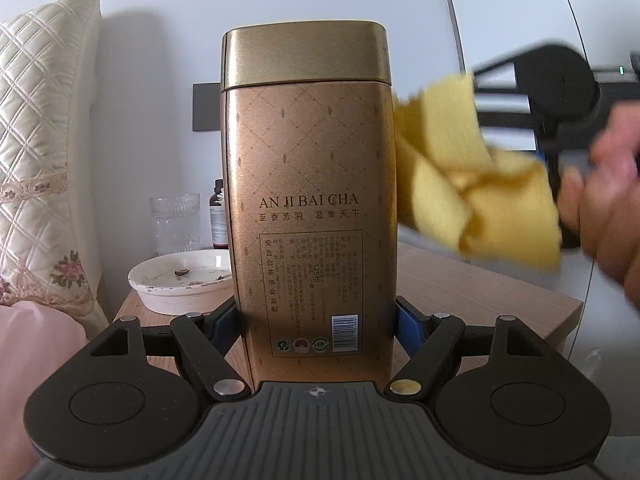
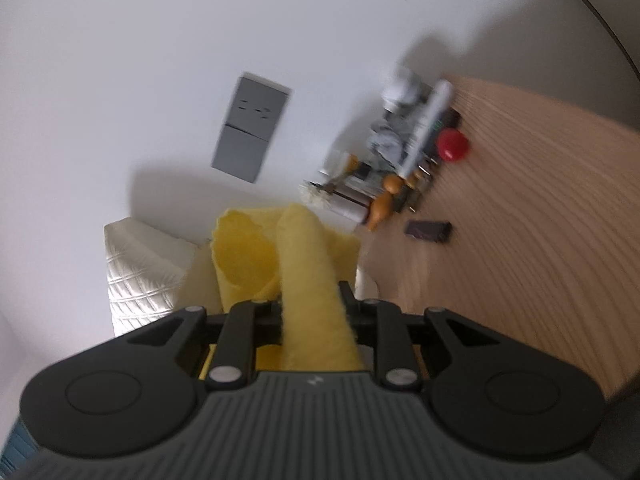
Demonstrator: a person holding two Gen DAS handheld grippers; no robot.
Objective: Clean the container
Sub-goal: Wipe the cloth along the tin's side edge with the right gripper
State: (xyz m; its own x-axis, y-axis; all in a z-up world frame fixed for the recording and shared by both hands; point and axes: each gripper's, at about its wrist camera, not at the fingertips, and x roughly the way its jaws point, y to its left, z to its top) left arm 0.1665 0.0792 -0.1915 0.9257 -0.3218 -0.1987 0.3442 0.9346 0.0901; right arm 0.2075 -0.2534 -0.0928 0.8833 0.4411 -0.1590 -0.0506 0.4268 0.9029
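A tall gold tea tin [image 1: 308, 208] with a gold lid, printed "AN JI BAI CHA", stands upright in the left wrist view. My left gripper [image 1: 316, 322] is shut on its lower body, one blue pad on each side. My right gripper [image 2: 310, 304] is shut on a crumpled yellow cloth [image 2: 296, 272]. In the left wrist view the cloth [image 1: 480, 184] hangs blurred just right of the tin, near its upper half, with the right gripper and hand behind it. Whether the cloth touches the tin I cannot tell.
A wooden bedside table [image 1: 480, 300] lies under the tin. On it behind the tin are a dirty white dish [image 1: 180, 280], a cut glass [image 1: 176, 220] and a dark bottle [image 1: 218, 216]. A quilted cream pillow [image 1: 44, 140] is at left. A cluttered wooden surface [image 2: 520, 200] shows in the right wrist view.
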